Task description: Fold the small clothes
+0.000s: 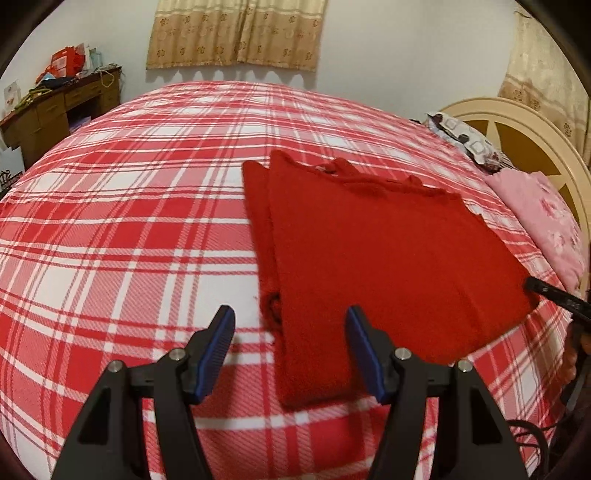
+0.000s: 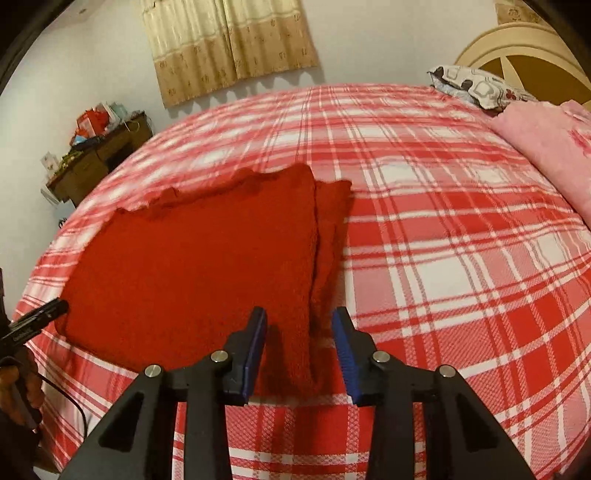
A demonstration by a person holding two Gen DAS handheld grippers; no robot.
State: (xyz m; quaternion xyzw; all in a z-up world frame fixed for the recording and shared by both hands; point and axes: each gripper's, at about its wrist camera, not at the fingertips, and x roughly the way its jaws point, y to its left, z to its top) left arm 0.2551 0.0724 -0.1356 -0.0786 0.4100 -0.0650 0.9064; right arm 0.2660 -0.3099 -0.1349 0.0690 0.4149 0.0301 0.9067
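Observation:
A red knitted garment (image 1: 384, 258) lies flat on the plaid bed, with its sides folded in and the collar at the far end. My left gripper (image 1: 290, 321) is open and empty, just above the garment's near left corner. In the right wrist view the garment (image 2: 207, 266) fills the left centre. My right gripper (image 2: 299, 321) is open and empty over the garment's near right corner. The right gripper's fingertips (image 1: 535, 286) show at the garment's right edge in the left wrist view. The left gripper's fingertips (image 2: 48, 310) show at its left edge in the right wrist view.
The bed has a red and white plaid sheet (image 1: 129, 240). A pink folded blanket (image 1: 546, 221) and a patterned pillow (image 1: 461, 136) lie by the cream headboard (image 1: 532, 122). A cluttered wooden desk (image 1: 55, 107) stands beyond the bed's left side. Curtains (image 1: 236, 33) hang on the far wall.

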